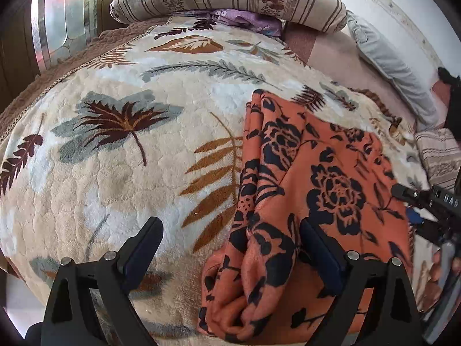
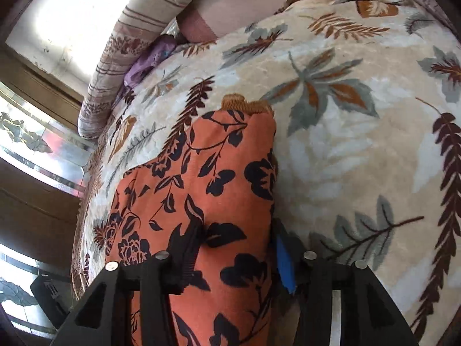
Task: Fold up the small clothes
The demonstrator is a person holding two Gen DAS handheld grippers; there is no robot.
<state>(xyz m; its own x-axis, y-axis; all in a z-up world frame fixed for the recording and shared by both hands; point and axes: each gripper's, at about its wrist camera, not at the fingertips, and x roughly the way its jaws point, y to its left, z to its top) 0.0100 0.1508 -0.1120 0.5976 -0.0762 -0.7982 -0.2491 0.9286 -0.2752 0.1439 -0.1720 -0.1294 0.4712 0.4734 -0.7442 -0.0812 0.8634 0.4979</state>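
Note:
An orange garment (image 1: 311, 173) with a black flower print lies folded on the bed's leaf-patterned blanket (image 1: 129, 173). In the left wrist view my left gripper (image 1: 232, 240) stands open and wide. The garment's bunched near-left edge lies between its fingers; the right finger (image 1: 317, 248) rests on the cloth and the left finger is clear of it. My right gripper (image 1: 406, 204) comes in at the garment's right edge. In the right wrist view the garment (image 2: 207, 173) fills the gap of the right gripper (image 2: 239, 248), whose fingers press on it from both sides.
A striped bolster (image 1: 230, 0) and a purple cloth (image 1: 247, 20) lie at the far end of the bed. A grey pillow (image 1: 389, 66) lies along the white wall. A wooden cabinet with mirrored panels (image 2: 34, 150) stands beside the bed.

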